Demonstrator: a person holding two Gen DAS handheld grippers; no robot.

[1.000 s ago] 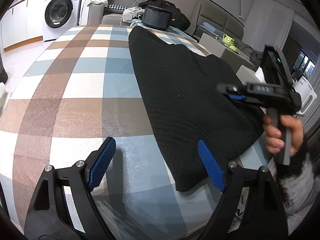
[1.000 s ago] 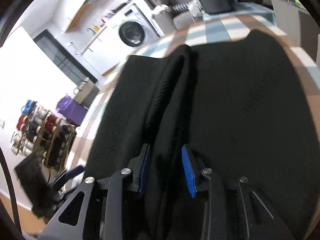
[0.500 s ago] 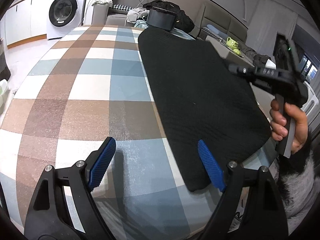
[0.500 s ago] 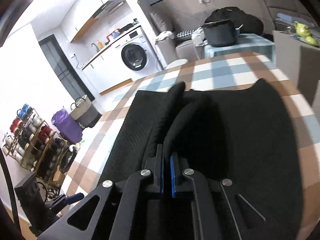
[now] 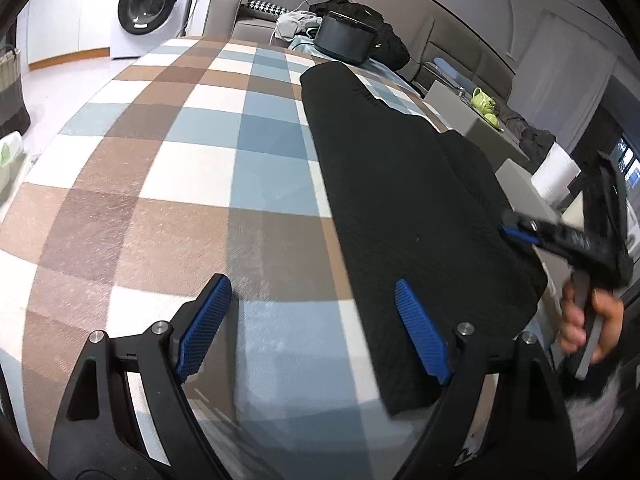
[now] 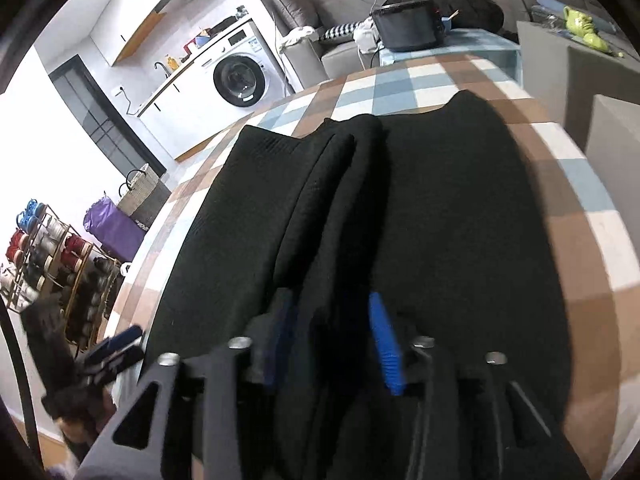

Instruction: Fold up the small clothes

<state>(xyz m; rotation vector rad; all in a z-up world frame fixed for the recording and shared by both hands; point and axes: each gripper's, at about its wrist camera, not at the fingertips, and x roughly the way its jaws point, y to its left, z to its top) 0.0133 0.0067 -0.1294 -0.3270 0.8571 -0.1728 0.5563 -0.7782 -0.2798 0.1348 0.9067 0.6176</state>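
Left gripper (image 5: 316, 336) hovering over the checked tabletop (image 5: 192, 152), jaws spread wide with nothing between them; only bare blue and brown squares under the near pad. Black garment (image 5: 404, 200) lying flat to the right of that gripper, its near left corner just past the right-hand fingertip (image 5: 420, 336), so not yet inside the jaws.

Long axis of the garment running away from the gripper toward the far edge of the tabletop, where a dark box-like thing (image 5: 344, 36) sits (a washing machine (image 5: 148, 0) stands further left of that, beyond the tabletop).

Further right along the garment: a raised lengthwise ridge (image 6: 340, 184) of doubled cloth, seen best from the right wrist view, with flat cloth on both sides of it. Right gripper (image 6: 332, 340) over the near end of that ridge, jaws opening, the ridge passing between the blue pads but apparently no longer pinched (motion blur makes contact hard to judge). Hand (image 5: 588, 320) holding that gripper visible at the garment's right edge.

Judged step: a lengthwise fold just laid or being let go. Coming move likely turning on the near hem: right gripper nearer to the ridge and the right side, left gripper nearer to the near left corner, needing only a short shift rightward onto the cloth. Risk: the loose ridge slumping or dragging if the pads catch it.
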